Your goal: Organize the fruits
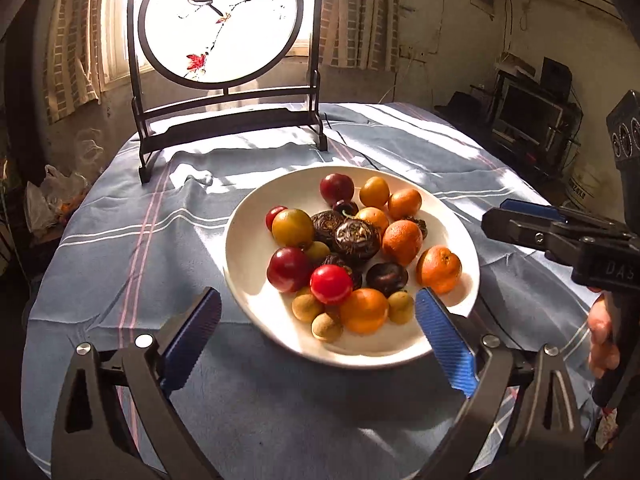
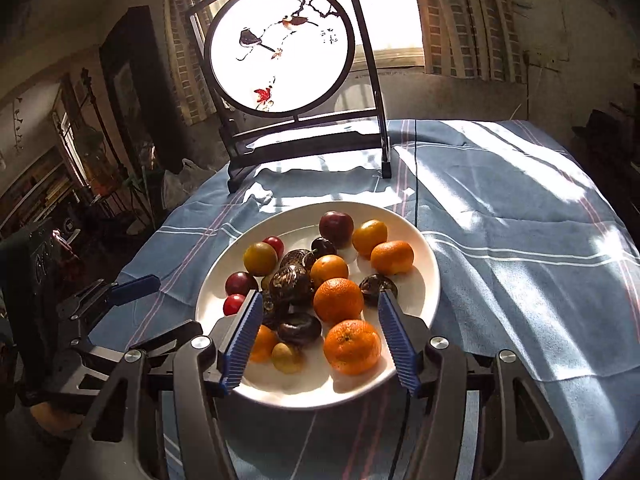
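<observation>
The fruits [image 1: 352, 256] lie all together on a white plate [image 1: 248, 256], and the plate stands on the near half of a round table covered with a blue striped cloth [image 1: 120, 240]. In the pile there are oranges [image 1: 402, 242], red plums [image 1: 289, 269], one bright red tomato [image 1: 331, 284], yellow plums [image 1: 293, 227], dark wrinkled fruits [image 1: 357, 238] in the middle, and small tan longans [image 1: 307, 307] at the near edge. The fruits touch each other and some lie partly over others. One orange [image 2: 352, 346] sits at the near right of the plate, a little apart from the heap.

The left gripper [image 1: 318, 338] hangs over the near rim of the plate. Its blue fingers [image 1: 444, 344] are spread wide, one at each side of the near fruits, and there is nothing between them. In the right wrist view it shows from the side at the left of the plate, low over the cloth.

The right gripper [image 2: 320, 338] is also over the near part of the plate. Its jaws stand wide apart and hold nothing; the near orange and a dark fruit [image 2: 299, 329] show in the gap between them, but the pads do not touch them as far as I can see. In the left wrist view this gripper comes in from the right edge, with the person's hand [image 1: 602, 336] behind it.

At the far side of the table stands a dark wooden frame with a round screen [image 1: 222, 20], painted with a bird on a branch. Behind it is a bright window with curtains [image 1: 72, 40].
</observation>
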